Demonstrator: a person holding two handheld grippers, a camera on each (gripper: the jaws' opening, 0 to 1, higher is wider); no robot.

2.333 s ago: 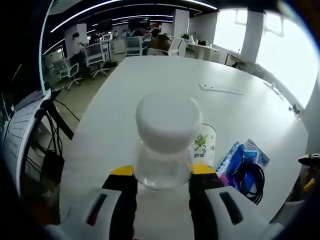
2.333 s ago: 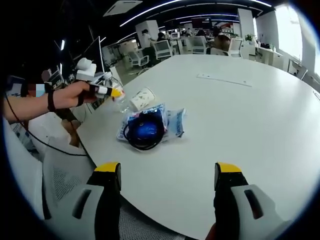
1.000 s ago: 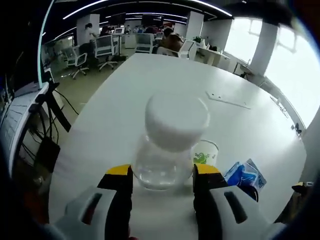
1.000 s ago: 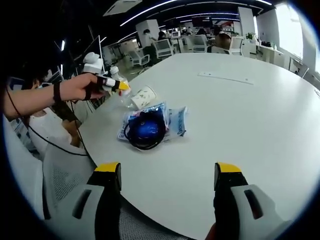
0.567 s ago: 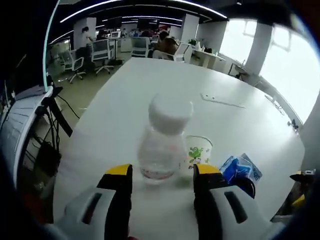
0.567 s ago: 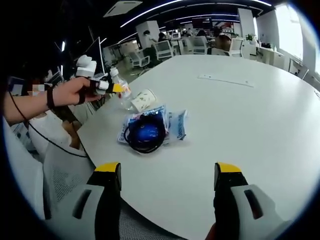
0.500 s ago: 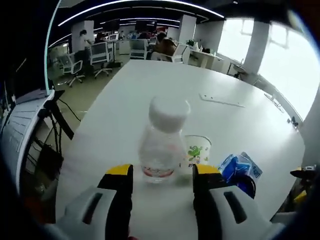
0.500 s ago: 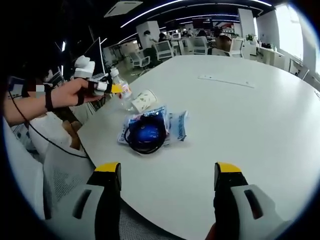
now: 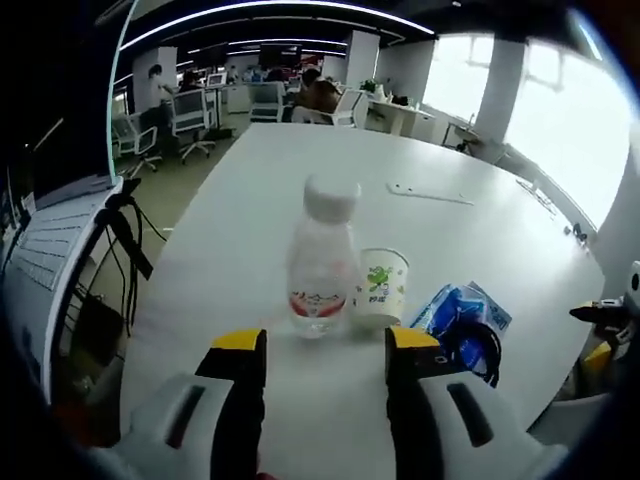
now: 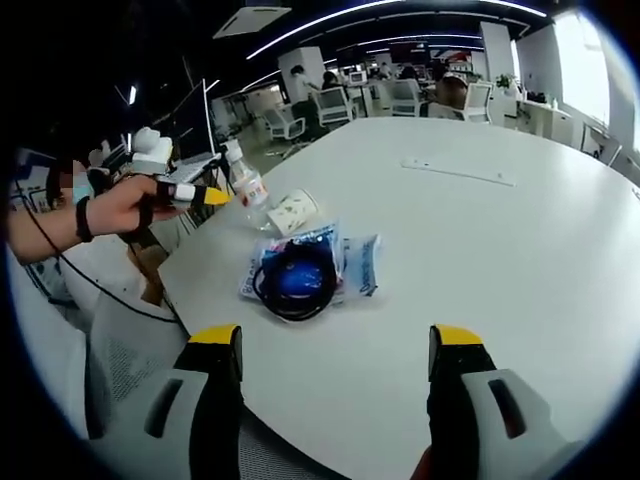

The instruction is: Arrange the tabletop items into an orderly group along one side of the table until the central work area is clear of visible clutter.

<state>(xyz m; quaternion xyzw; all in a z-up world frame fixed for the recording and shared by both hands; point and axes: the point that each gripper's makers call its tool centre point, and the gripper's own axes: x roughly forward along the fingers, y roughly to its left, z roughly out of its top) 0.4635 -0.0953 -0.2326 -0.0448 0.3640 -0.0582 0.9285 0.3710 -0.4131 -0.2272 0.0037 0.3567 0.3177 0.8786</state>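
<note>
White desk [image 9: 330, 180], broad and rounded, and near its edge stands a bottle [image 9: 321, 262], upright, white cap on top, red band on its label. Just beside it on the right sits a paper cup [image 9: 380, 289], upright in the left gripper view, the two close enough that I cannot tell whether they touch. Further right lies a blue packet [image 9: 462, 315] with a black cable coiled on it.

Left gripper [image 9: 325, 352] sits low before the bottle, its yellow-tipped fingers [image 9: 238, 345] spread apart, gripping nothing, the bottle standing free beyond the gap.

From the right gripper view, a hand [image 10: 115, 210] carries that left gripper [image 10: 205, 195] at the desk's left edge, close to the bottle [image 10: 243, 183]. The cup [image 10: 291, 212] is next to it, and the packet [image 10: 310, 268] lies nearer, all three grouped along that side. The right gripper [image 10: 335, 345] hangs over the near edge, its fingers [image 10: 215, 345] wide apart and empty.

A flat white strip [image 10: 458, 171] lies far out on the desk. Office chairs [image 9: 190, 115] and desks fill the room beyond.
</note>
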